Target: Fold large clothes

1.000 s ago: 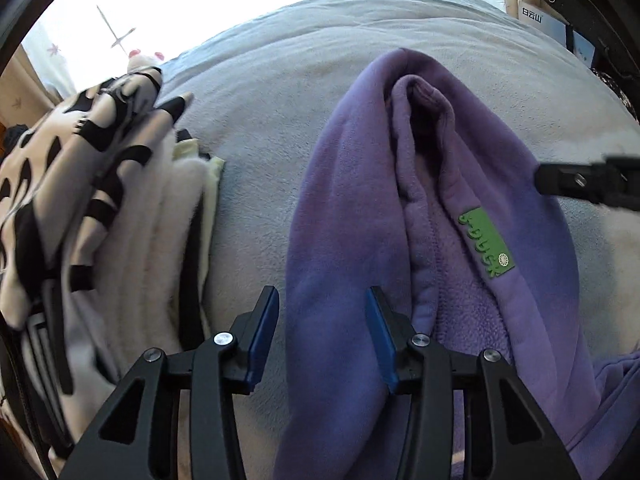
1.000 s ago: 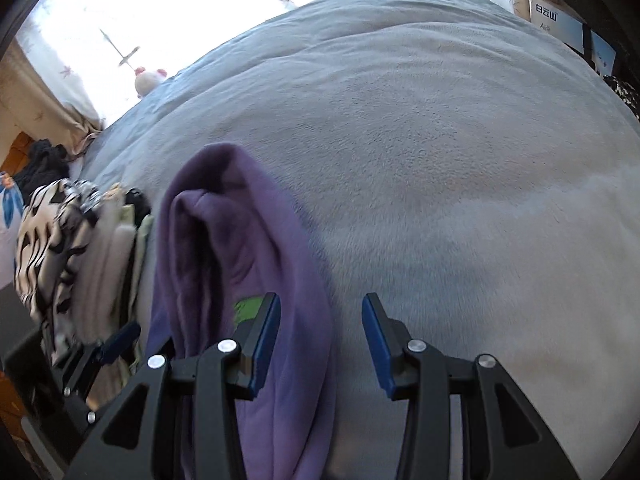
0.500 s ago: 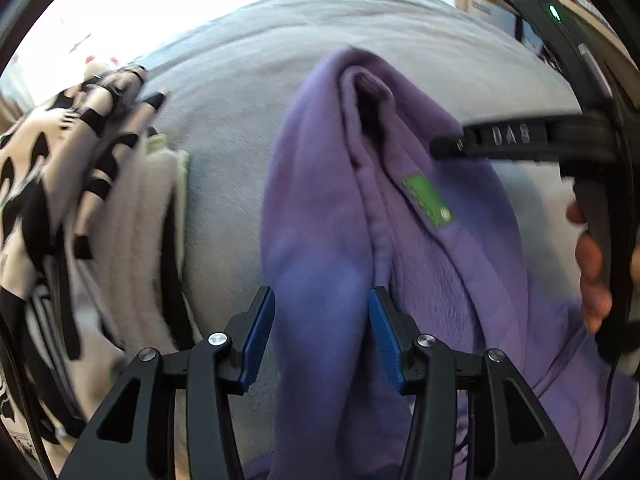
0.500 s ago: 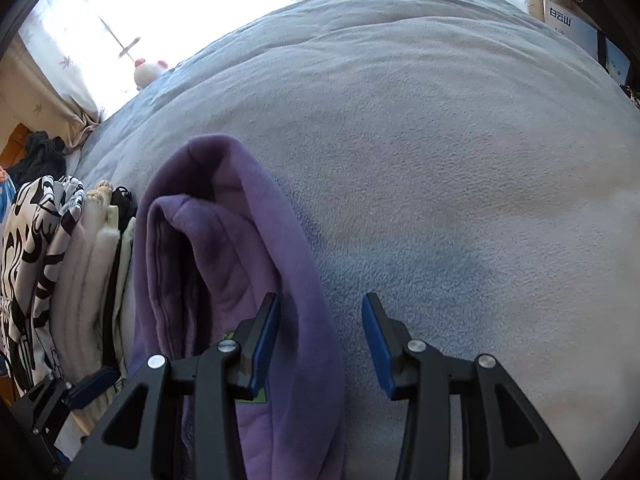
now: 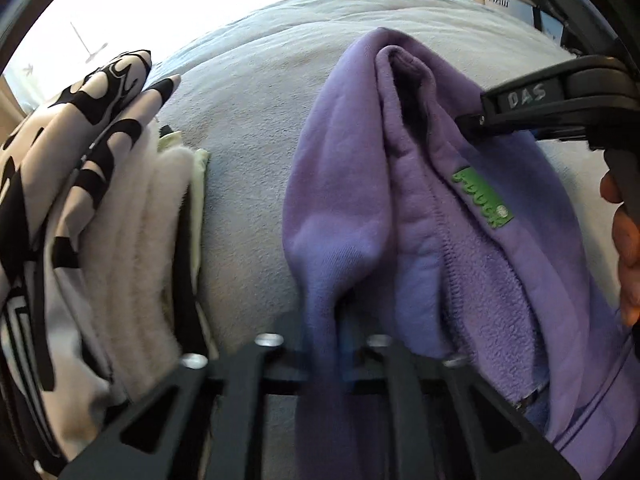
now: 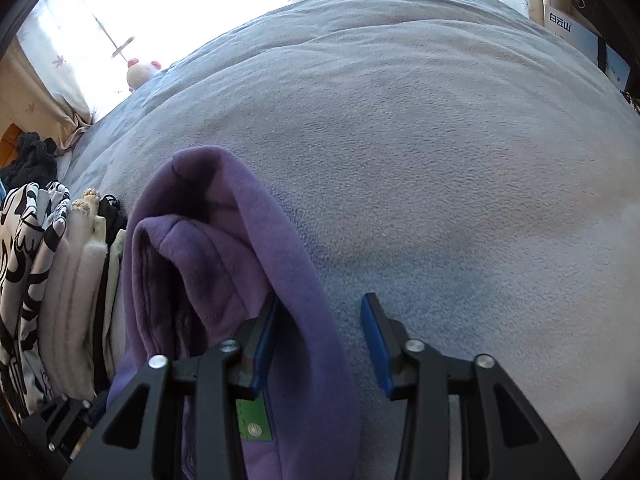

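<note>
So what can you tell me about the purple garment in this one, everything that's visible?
The purple garment is a soft fleece-lined top, bunched into long folds on the grey blanket. A green label sits by a stitched seam. The left gripper is shut on a hanging fold. The right gripper is open, one finger under a fold edge. A stack of folded clothes lies apart on its left.
</note>
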`<state>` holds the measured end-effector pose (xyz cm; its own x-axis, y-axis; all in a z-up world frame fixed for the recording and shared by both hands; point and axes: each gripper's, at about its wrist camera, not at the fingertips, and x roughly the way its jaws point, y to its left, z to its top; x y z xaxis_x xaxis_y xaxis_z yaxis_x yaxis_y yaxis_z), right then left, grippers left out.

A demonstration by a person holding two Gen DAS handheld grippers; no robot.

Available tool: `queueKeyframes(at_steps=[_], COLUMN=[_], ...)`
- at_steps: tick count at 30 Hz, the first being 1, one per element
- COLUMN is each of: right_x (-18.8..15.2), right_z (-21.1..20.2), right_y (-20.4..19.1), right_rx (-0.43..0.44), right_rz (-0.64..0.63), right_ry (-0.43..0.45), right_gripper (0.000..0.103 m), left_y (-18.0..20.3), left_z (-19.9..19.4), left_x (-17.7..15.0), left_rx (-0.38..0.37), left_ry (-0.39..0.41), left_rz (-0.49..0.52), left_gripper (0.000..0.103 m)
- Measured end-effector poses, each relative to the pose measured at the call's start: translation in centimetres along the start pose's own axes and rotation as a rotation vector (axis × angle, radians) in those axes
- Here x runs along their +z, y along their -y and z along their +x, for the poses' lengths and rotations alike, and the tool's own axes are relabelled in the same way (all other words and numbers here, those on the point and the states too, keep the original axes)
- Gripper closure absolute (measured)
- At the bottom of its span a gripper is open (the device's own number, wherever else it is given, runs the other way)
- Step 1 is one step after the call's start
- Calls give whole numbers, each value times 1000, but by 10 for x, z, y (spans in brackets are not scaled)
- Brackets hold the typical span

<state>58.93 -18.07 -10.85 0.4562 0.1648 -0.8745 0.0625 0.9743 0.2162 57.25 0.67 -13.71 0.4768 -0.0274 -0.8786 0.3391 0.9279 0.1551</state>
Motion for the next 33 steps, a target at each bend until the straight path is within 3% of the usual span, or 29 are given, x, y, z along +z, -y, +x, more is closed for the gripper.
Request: queueKeyframes(at_steps=[4, 10, 14, 17, 20, 23, 26, 29, 33], right_x=[-6, -36, -91, -147, -217, -281, -325, -353, -366], right_z=[-22, -120, -207, -260, -286, -280, -256, -241, -246], right_y=[-12, -20, -21, -22, -21, -13, 2, 11, 18], right_rx=[27, 203, 323, 362, 328, 197, 169, 127, 205], right_rz=[-48, -118, -218, -324, -465, -547, -489, -418, -286], right_ry=[60, 190, 270, 325, 353, 295, 141, 57, 0], right_gripper=[98, 98, 98, 98, 94, 86, 86, 86, 85], left_y=[1, -24, -46, -50, -45, -27, -26, -31, -35], left_z=[-24, -95, -154, -184, -205, -196, -181, -184, -205], left_x=[-11, -44, -90, -132, -181, -234, -282, -311, -331], left_rx=[-8, -64, -135, -178, -218, -208, -214, -239, -322], left_ry=[83, 178, 219, 214, 183, 86, -28, -70, -61], left_rz=[-12, -85, -111, -109, -80, -36, -78, -135, -210], left_gripper=[100, 100, 100, 100, 99, 97, 97, 97, 88])
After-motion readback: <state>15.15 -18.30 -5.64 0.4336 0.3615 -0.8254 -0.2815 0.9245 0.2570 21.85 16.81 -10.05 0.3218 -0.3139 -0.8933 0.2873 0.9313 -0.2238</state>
